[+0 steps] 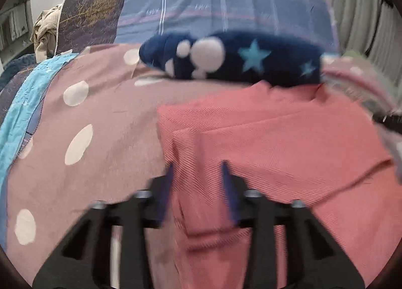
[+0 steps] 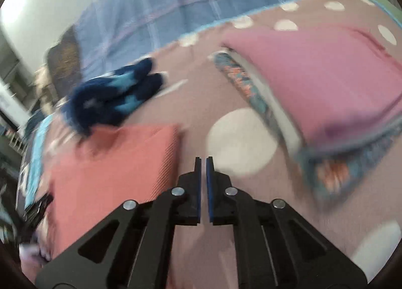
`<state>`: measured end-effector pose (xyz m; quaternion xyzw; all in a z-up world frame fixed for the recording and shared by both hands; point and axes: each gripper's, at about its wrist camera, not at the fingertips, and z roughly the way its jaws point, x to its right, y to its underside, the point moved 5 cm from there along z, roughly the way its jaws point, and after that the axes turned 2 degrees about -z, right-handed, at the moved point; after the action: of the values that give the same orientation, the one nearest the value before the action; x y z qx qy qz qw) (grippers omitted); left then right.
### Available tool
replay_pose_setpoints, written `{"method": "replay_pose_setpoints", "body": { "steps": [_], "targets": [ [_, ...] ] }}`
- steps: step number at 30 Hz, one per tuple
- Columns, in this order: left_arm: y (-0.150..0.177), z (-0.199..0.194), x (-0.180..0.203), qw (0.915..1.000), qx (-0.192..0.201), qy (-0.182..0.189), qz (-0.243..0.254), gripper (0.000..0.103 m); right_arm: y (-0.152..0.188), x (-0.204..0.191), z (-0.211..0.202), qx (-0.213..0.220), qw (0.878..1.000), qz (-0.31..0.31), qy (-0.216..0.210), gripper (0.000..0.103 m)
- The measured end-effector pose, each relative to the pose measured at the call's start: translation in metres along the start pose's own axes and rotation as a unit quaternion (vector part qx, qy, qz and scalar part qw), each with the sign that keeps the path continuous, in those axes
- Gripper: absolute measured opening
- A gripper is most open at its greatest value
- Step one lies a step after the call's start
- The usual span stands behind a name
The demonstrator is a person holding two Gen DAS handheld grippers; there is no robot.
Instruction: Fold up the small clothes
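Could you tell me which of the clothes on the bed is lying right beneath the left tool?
The salmon-pink folded cloth lies right under the left tool; the navy star-patterned garment lies beyond it, and the pink folded stack sits off to the side.

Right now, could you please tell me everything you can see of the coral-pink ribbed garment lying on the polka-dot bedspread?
The coral-pink ribbed garment looks like a woven or knit fabric with fine diagonal ribs. It lies flat and folded, with layered edges and a straight folded side, on the dusty-pink bedspread with white dots. Its far edge reaches the dark blue fuzzy star-patterned item. The left gripper is open with the cloth beneath its fingers; the right gripper is shut beside the garment's edge, over bare bedspread.
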<state>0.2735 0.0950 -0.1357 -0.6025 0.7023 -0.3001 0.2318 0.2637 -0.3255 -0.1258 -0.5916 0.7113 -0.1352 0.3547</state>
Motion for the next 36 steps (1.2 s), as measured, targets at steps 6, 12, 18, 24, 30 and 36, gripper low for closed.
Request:
{"method": "replay_pose_setpoints", "body": {
  "steps": [6, 12, 18, 24, 30, 36],
  "targets": [
    [0.028, -0.021, 0.021, 0.9983, -0.009, -0.007, 0.058, 0.066, 0.074, -0.042, -0.016, -0.042, 0.982, -0.166, 0.084, 0.042],
    [0.055, -0.028, 0.005, 0.9985, -0.046, -0.017, 0.025, 0.067, 0.085, -0.009, -0.041, -0.03, 0.999, -0.037, 0.017, 0.03],
    [0.106, -0.074, -0.007, 0.9954, -0.069, 0.065, -0.014, 0.067, 0.134, -0.013, -0.093, -0.036, 0.996, -0.007, -0.085, 0.031],
    [0.159, -0.119, -0.002, 0.987, -0.06, 0.144, -0.039, 0.067, 0.196, 0.001, -0.13, -0.055, 0.986, 0.04, -0.152, 0.031],
    [0.198, -0.149, 0.004, 0.9743, -0.059, 0.205, -0.071, 0.067, 0.24, 0.005, -0.161, -0.07, 0.977, 0.074, -0.189, 0.031],
    [0.234, -0.182, 0.014, 0.9658, -0.064, 0.241, -0.07, 0.067, 0.281, -0.004, -0.186, -0.084, 0.968, 0.088, -0.221, 0.031]
  ]
}}
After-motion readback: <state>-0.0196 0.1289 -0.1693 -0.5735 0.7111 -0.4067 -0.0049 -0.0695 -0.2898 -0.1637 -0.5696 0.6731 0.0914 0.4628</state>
